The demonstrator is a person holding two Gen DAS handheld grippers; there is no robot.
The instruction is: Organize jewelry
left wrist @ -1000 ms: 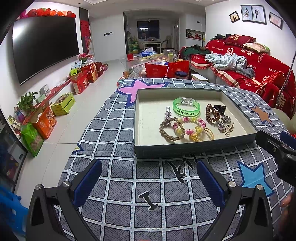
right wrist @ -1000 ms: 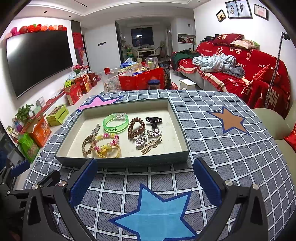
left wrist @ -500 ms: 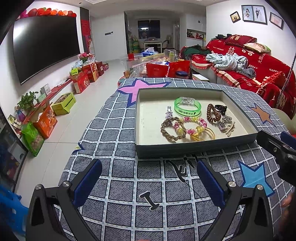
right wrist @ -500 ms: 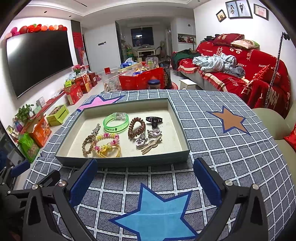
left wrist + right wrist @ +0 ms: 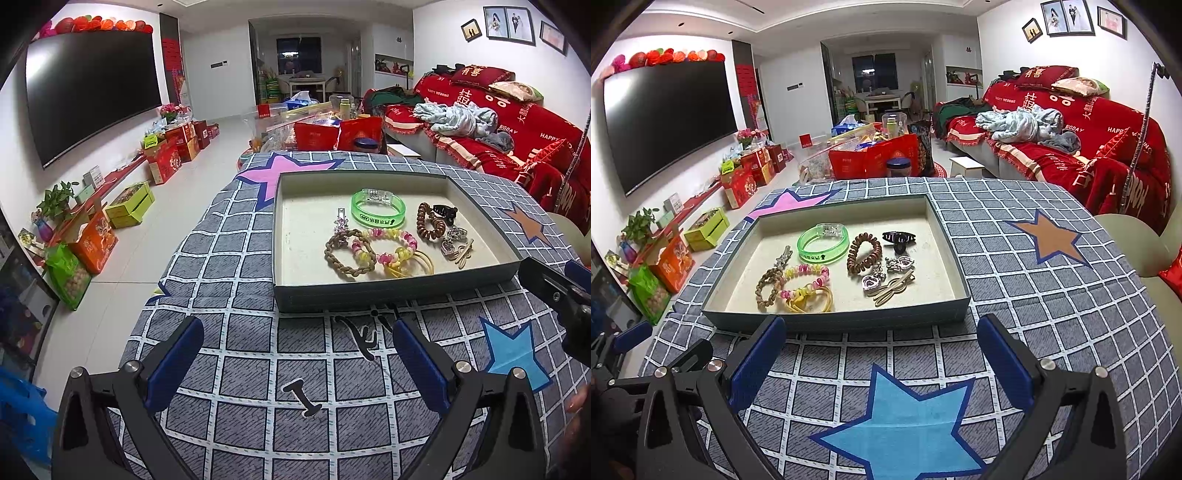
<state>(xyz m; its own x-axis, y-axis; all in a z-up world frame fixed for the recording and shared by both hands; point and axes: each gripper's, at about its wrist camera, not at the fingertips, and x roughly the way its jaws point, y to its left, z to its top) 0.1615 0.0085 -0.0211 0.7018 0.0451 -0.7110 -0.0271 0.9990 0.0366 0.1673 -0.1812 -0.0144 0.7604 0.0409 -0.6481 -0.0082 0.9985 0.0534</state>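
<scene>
A grey checked cloth with coloured stars [image 5: 1027, 295] covers the worktop. A large black wall television [image 5: 665, 125] hangs at left, above red gift boxes [image 5: 750, 177] on the floor. A red-covered sofa [image 5: 1100, 147] carries a crumpled pale-blue garment [image 5: 1019, 123].

**Open cloth in front, walled tray ahead**

Bare checked tablecloth [image 5: 1052, 314] lay open between both spread grippers and the tray [image 5: 834, 322], whose near wall stood across the way at 12 o'clock. Inside, the jewelry crowded together: green bangle [image 5: 823, 243], brown coil tie [image 5: 864, 253], black claw clip [image 5: 898, 237]. The tray's far strip and left end at 10 o'clock were free floor.
</scene>
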